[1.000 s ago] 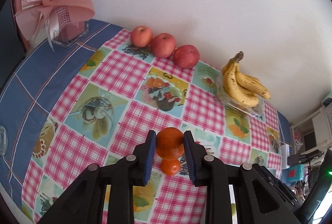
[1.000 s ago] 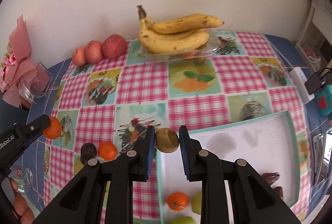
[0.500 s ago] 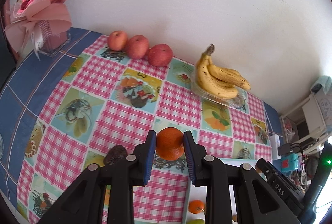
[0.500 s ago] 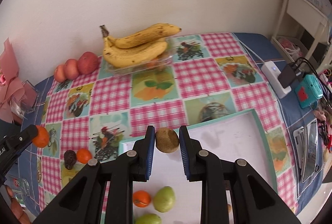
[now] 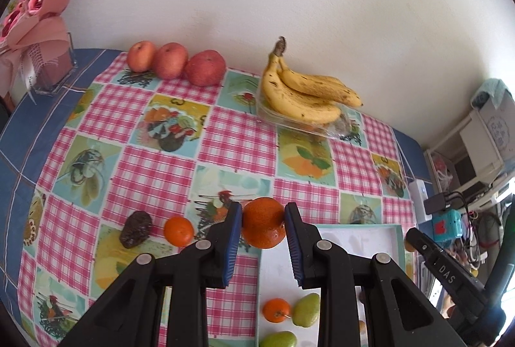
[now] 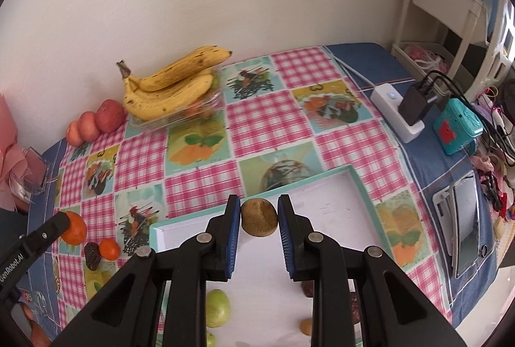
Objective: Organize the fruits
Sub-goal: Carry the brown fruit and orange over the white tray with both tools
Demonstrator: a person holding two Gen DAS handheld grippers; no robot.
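My left gripper (image 5: 262, 229) is shut on a big orange (image 5: 264, 226), held above the near left corner of the white tray (image 5: 360, 242). My right gripper (image 6: 259, 218) is shut on a brown kiwi (image 6: 259, 217) over the tray (image 6: 325, 202). Inside the tray lie a small orange (image 5: 276, 310), green fruits (image 5: 305, 310) (image 6: 217, 308) and dark dates (image 6: 307, 287). On the cloth left of the tray rest another small orange (image 5: 178, 230) and a dark date (image 5: 135, 228). The right view shows the left gripper's orange (image 6: 74, 227) at far left.
Three red apples (image 5: 173, 60) line the wall; bananas (image 5: 305, 93) sit on a clear box. A pink bouquet (image 5: 35, 25) stands at back left. A white power strip (image 6: 396, 112), teal device (image 6: 457, 125) and tablet (image 6: 466, 218) lie to the right.
Both grippers have moved right, carrying their fruit. The kiwi went from the tray's left edge to over its inside; the orange went from over the cloth to the tray's corner.
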